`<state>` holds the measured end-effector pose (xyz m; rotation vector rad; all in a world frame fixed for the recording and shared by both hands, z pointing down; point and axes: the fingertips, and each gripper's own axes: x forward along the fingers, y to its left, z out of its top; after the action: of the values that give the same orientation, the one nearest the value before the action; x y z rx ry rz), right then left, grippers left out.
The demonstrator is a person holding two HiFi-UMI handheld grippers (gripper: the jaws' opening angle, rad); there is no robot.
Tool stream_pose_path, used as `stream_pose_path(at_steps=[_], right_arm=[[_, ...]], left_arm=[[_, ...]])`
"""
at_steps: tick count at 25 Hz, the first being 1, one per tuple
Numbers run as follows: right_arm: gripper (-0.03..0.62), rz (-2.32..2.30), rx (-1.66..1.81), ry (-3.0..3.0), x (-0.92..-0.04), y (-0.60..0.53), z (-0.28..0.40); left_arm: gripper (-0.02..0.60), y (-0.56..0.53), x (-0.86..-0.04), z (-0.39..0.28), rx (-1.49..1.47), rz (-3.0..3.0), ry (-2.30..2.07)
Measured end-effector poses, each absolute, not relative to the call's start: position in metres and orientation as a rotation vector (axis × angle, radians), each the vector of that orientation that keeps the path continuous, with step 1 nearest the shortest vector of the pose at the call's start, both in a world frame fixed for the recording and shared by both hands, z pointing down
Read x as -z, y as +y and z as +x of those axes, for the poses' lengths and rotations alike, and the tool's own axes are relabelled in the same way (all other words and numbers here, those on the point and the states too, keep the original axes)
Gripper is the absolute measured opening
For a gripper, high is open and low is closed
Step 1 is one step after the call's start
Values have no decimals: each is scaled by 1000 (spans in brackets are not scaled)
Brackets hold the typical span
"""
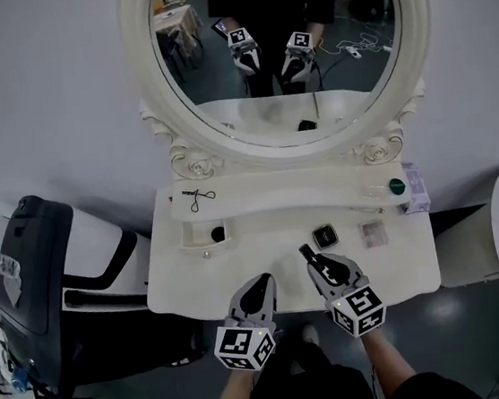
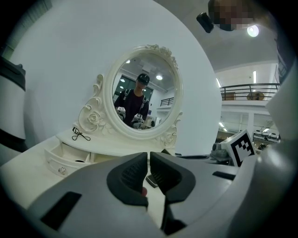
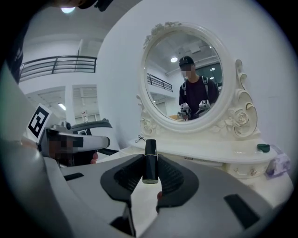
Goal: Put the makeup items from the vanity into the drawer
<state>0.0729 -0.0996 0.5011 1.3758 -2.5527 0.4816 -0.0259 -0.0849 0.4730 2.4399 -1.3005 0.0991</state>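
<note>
A black lipstick tube (image 3: 150, 160) is pinched between the pads of the right gripper (image 1: 319, 265). That gripper is held over the vanity top (image 1: 266, 260), to the right of the open drawer (image 1: 196, 237) and nearer the front edge than the drawer is. The tube is gripped by its lower part, with its long axis set crosswise to the jaws. It is seen upright in the right gripper view. In the head view its free end is pointed away from the person and slightly toward the drawer's side.

The left gripper (image 1: 262, 285) is held with its jaws pressed together and nothing between them. It is placed between the right gripper and the drawer, so it is the nearer of the two to the drawer, though the tube is carried by the other.

The drawer is pulled out at the left end of the vanity, and a small dark item (image 1: 218, 234) is seen inside it. From the tube, the drawer lies leftward and farther from the person. The coming carry is therefore judged to run across the front of the left gripper, and the upright tube would likely have to be lowered or tipped to go in. A compact (image 1: 325, 235) is left on the top, well to the right of the drawer, and an eyelash curler (image 1: 198, 197) on the shelf just behind it.
</note>
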Motion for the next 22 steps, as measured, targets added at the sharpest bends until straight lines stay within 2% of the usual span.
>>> stream_pose_path(at_steps=[13,22], right_arm=[[107,1145,-379,-2738,-469,-94,4],[107,1057,-338,-2748,-471,-126,-65]], left_arm=[[25,-71,-463,-84,-34,2302,-1562],[26,-96,-471,-150,-22,2244,-1631]])
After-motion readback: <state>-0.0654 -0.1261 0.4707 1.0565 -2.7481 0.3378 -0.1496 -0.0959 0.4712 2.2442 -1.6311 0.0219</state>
